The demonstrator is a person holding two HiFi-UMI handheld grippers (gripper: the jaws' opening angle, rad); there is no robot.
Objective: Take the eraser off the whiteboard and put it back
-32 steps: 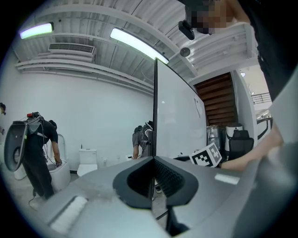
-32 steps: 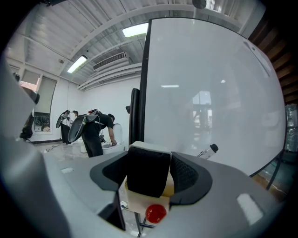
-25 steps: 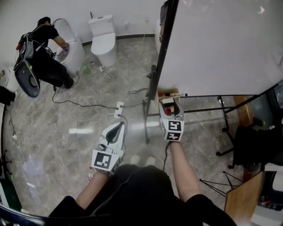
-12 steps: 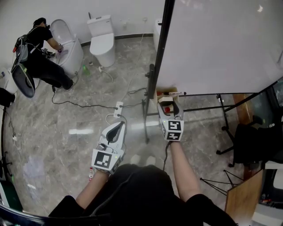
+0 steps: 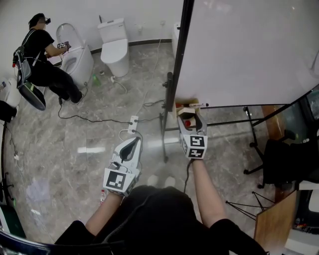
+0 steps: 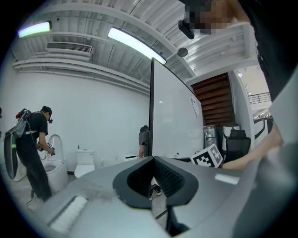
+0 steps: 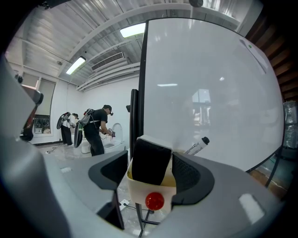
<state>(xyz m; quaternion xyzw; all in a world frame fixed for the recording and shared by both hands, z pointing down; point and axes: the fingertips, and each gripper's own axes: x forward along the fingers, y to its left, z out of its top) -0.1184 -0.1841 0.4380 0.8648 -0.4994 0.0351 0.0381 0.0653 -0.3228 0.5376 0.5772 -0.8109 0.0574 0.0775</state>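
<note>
Grey left tool (image 5: 133,141) & right tool (image 5: 190,115), blk pads (image 6: 168,177), b&w marker cubes (image 5: 194,147); blk top (image 5: 154,214).

Grey marble floor (image 5: 60,149), white wall (image 5: 144,15), white toilet (image 5: 115,47), ceiling strip lights (image 6: 135,44).

One whiteboard (image 5: 249,50), one eraser (image 7: 150,160), one marker (image 7: 197,146), two grippers (image 5: 131,143) (image 5: 192,117)

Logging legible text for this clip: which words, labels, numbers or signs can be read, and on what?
None can be read.
Left marker cube and right marker cube: black-and-white square patterns, no letters.
Whiteboard: blank.
Marker pen: any print too small to read.
</note>
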